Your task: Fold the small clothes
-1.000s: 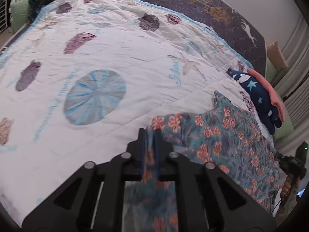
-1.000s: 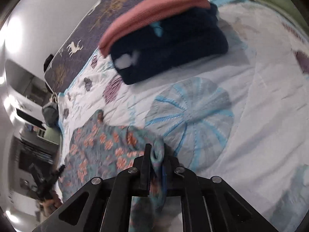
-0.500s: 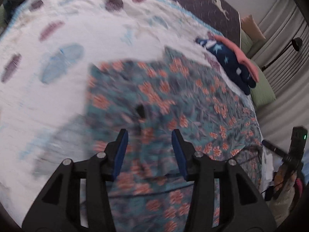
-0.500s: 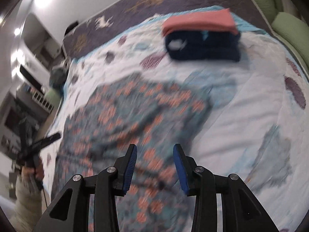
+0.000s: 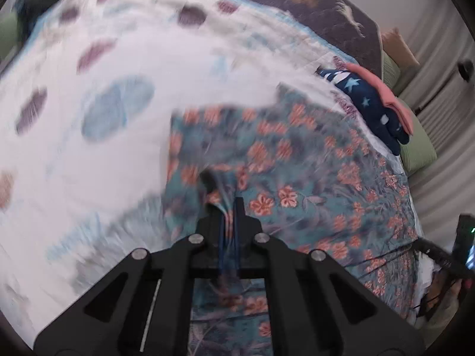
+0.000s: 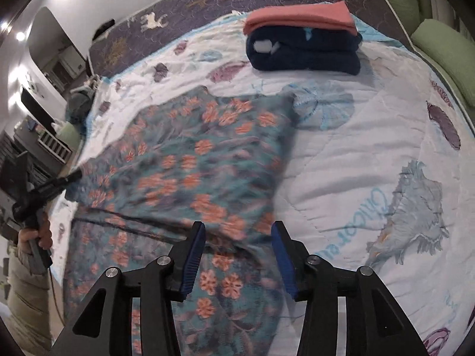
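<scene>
A teal garment with orange flowers lies spread on the white seashell quilt. My left gripper is shut on a raised pinch of this garment near its close edge, and fabric shows between the blue pads. In the right wrist view the same garment runs under my right gripper. Its jaws are opening, and the blue pads stand apart on either side of the cloth below without pressing on it.
A folded navy piece with a pink one on top sits at the far side of the quilt, also seen as the folded stack. Green pillows line the right edge. A person's hand holds a black device at the left bed edge.
A second ago both grippers were shut on the garment's corners. They let go and pulled back over the spread garment. Now the left has shut on a fold, and the right stands open.
</scene>
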A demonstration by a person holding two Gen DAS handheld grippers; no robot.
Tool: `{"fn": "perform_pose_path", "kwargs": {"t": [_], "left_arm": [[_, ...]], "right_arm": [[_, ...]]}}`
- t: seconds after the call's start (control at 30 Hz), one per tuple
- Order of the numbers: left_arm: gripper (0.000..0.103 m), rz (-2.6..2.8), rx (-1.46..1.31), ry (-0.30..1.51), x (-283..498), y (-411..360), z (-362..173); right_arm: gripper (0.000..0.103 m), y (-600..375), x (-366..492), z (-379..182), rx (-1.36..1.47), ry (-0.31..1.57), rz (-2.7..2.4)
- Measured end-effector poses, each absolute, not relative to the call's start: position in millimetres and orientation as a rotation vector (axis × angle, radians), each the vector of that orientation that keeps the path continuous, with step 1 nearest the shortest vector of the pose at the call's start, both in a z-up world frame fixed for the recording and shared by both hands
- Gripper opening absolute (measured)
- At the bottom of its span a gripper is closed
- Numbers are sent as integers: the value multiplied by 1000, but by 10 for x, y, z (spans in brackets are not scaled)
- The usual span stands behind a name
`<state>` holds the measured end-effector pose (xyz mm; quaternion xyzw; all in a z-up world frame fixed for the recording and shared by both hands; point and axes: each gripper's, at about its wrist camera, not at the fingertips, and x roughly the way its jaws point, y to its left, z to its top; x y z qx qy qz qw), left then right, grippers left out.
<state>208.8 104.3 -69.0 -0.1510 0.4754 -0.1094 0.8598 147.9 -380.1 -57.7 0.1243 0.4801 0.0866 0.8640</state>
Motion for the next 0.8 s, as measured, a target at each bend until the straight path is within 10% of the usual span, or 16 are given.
{"fn": "perform_pose_path", "kwargs": {"t": [0.33,0.43,0.5,0.73,0.8], "left_arm": [[52,-275,-430,970,2215,1075,-556],[44,-251,-445,970,2343,1054,-568],[7,-262,-446,876,2317,1042,-423],[8,-74,-366,769,1996,1444,-168],[24,-99,-355,795,1808,1526,-195]], "right_arm": [[48,-3795,1464,-661,221,1036,140],[49,-3798,1436,-677,234,1040,142],[49,-3804,1406,-668,242,1035,139],[49,-3971,1220,-633,257,1026,91],[49,-4057,1148,-635,280,1024,74]]}}
